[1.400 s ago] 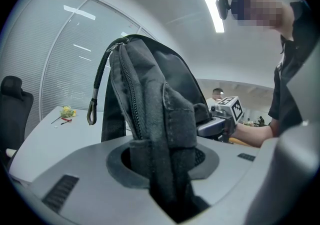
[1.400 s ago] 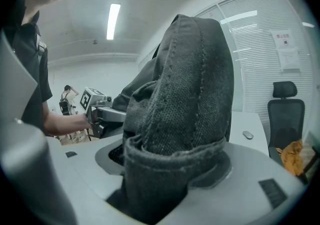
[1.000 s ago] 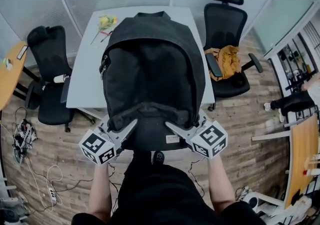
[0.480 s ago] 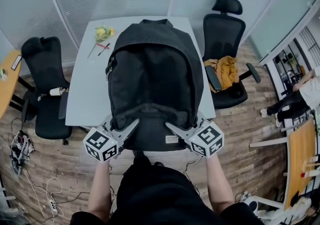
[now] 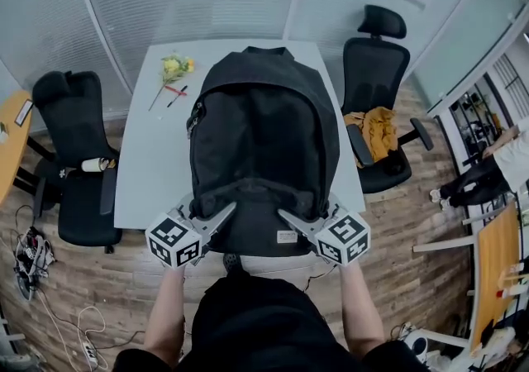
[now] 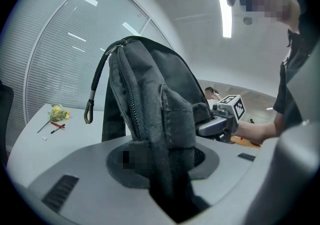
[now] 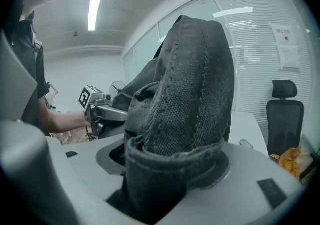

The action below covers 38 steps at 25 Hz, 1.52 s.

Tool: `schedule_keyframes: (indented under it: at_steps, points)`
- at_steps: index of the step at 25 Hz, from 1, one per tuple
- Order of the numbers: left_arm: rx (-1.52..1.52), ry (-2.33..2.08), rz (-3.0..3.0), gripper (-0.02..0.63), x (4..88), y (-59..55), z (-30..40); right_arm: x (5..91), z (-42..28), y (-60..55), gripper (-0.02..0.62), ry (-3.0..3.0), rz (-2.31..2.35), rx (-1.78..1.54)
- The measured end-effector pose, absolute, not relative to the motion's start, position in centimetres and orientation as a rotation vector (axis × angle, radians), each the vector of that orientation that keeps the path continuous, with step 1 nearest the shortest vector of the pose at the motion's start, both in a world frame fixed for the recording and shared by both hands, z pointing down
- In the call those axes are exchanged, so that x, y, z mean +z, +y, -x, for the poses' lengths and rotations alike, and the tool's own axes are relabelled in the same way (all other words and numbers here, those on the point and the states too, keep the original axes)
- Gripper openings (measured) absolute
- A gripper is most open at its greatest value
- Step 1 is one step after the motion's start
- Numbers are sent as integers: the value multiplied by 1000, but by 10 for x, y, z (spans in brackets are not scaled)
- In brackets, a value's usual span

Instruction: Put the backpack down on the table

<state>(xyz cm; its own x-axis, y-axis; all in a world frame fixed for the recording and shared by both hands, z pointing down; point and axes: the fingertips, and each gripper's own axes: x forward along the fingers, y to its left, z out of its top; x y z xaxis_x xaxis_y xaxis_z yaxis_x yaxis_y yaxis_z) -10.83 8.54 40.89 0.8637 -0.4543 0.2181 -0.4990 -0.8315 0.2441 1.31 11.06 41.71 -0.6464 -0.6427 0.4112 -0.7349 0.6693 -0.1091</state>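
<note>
My left gripper [image 6: 167, 174] is clamped on a thick fold of the backpack [image 5: 264, 143], jaws partly apart around the fabric. My right gripper [image 7: 160, 174] pinches a wider padded fold, jaws further apart. In the head view the backpack fills mid-frame over the table [image 5: 153, 155], with a gripper at each lower corner. The left gripper view shows its zipper [image 6: 129, 101] and a dangling loop [image 6: 90, 111]. The right gripper view shows its other side, with a chair [image 7: 282, 114] at the right edge.

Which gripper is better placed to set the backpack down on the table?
Neither alone, probably: left gripper and right gripper each clamp a near corner of the backpack, symmetric, over the table. Lower both together.
</note>
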Motion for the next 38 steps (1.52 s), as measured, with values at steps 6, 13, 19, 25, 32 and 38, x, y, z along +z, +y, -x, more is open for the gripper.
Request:
schedule_keyframes:
  at_steps: [6,13,19,25,32,38]
  points:
    - [231,-690,-2724,149,420,70,126,428,5,96,295,-2531,-1099,419]
    - [221,-675,-2698,149,426,61,144,432,22,88,293,-2511,-1090,445]
    - [238,-681,-2667,149,433,57,151,439,29,82,293,-2503,-1063,486]
    - [230,-721,-2637,150,439,45,149,444,26,66,293,-2502,-1022,489]
    - [250,-756,-2632,150,435,11,141,442,18,29,293,-2530,-1003,491]
    - [283,-781,-2621,150,431,-25,128,440,4,-10,293,-2557,-983,504]
